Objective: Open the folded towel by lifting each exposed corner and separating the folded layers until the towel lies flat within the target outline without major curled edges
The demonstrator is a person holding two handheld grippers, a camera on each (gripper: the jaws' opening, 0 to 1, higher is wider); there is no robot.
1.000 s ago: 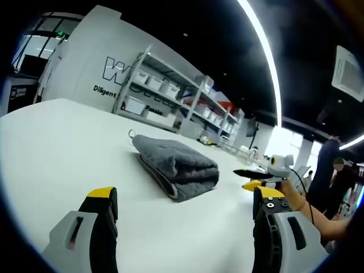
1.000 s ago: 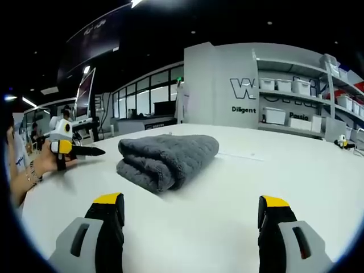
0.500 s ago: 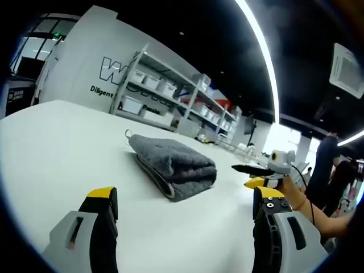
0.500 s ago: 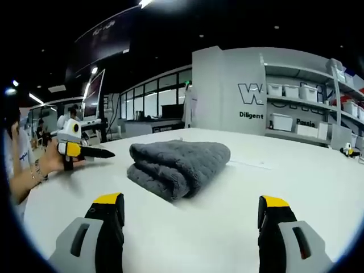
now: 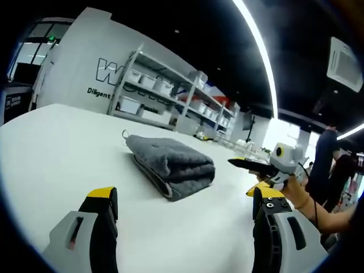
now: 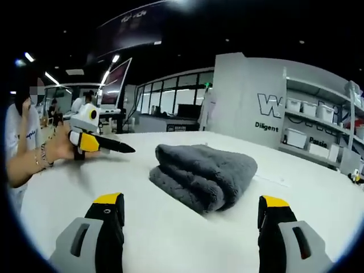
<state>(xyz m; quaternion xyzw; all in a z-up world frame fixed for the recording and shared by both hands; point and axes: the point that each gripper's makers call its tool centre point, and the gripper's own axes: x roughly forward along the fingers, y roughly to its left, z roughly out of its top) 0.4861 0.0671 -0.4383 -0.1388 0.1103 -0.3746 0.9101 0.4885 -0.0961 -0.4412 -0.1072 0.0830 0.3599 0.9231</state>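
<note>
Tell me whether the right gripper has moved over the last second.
Yes. In the left gripper view, the right gripper has lifted off the white table and edged toward the folded grey towel, which lies where it was.

White table (image 5: pixel 51 148), folded towel (image 5: pixel 170 162) (grey) on top

Grey towel (image 5: pixel 170 166) (image 6: pixel 205 176), folded thick, on white table (image 5: pixel 51 148)

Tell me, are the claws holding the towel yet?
No. Both the left claw and the right claw are open and empty, apart from the folded gray towel on the white table.
</note>
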